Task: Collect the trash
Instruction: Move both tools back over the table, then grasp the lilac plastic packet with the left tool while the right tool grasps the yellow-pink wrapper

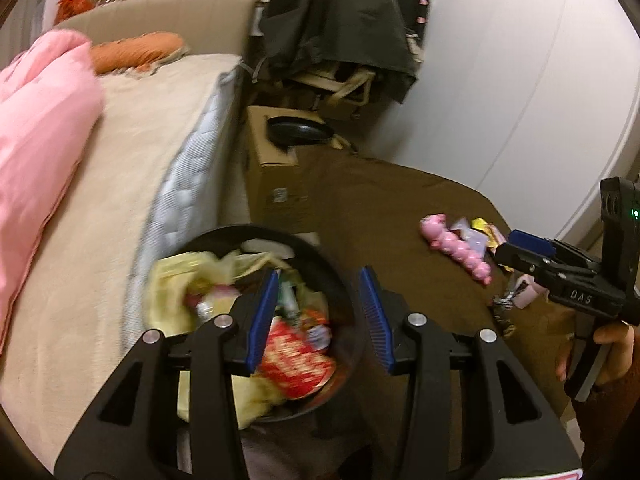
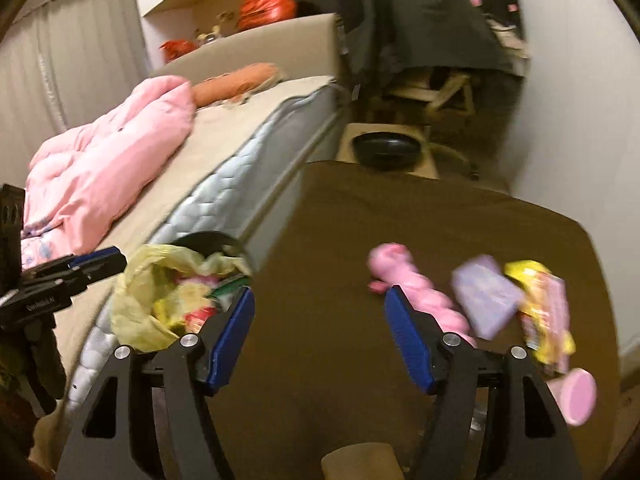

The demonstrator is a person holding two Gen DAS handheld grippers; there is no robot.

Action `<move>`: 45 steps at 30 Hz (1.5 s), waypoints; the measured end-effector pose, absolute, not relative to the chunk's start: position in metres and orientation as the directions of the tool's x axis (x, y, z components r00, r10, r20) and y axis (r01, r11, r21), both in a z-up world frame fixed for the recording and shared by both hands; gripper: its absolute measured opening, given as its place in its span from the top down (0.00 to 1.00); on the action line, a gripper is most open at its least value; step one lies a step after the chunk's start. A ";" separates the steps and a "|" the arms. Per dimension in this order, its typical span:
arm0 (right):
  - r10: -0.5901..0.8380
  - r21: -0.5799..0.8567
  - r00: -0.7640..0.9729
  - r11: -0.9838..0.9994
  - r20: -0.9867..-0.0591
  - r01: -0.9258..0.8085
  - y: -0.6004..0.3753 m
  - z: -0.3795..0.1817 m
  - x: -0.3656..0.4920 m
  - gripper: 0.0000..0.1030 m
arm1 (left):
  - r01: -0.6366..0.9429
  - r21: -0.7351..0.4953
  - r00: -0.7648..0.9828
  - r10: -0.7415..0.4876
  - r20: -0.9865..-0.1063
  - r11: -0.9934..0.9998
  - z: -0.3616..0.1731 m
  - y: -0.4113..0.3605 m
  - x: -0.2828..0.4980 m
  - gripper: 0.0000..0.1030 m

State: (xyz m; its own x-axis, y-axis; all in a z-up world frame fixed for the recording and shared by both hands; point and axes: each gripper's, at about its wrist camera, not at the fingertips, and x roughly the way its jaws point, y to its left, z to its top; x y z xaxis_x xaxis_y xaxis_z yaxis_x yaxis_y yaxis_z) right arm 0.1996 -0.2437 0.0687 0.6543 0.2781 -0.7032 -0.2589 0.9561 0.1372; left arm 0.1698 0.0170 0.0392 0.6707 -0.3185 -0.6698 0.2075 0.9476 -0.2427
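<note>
A black bin lined with a yellow bag stands between the bed and the brown-covered table, stuffed with wrappers, a red one on top. My left gripper hovers over the bin, open, nothing between its blue pads. On the table lie a pink twisted plush-like item, a purple packet, a yellow packet and a pink cylinder. My right gripper is open and empty above the table, just left of the pink item. Each gripper shows in the other's view: right gripper, left gripper.
A bed with a pink duvet runs along the left. Behind the table sit a cardboard box with a black bowl-shaped thing and a chair draped in dark cloth. A white wall lies right.
</note>
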 end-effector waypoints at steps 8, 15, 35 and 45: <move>0.151 0.062 0.729 0.987 -0.667 -0.147 -0.321 0.068 0.149 0.38 | 0.317 -0.180 0.676 -0.355 -0.646 0.931 0.050 -0.076 0.163 0.61; 0.023 0.034 0.755 0.999 -0.655 -0.001 -0.377 0.062 0.121 0.38 | 0.388 -0.108 0.685 -0.365 -0.630 0.915 0.054 -0.136 0.157 0.61; 0.013 0.067 0.772 0.997 -0.635 0.039 -0.462 0.033 0.127 0.38 | 0.557 -0.270 0.473 -0.567 -0.675 0.785 -0.006 -0.229 0.226 0.52; -0.014 0.100 0.753 0.989 -0.658 0.106 -0.506 0.015 0.152 0.38 | 0.475 -0.199 0.394 -0.410 -0.823 0.857 -0.045 -0.281 0.321 0.50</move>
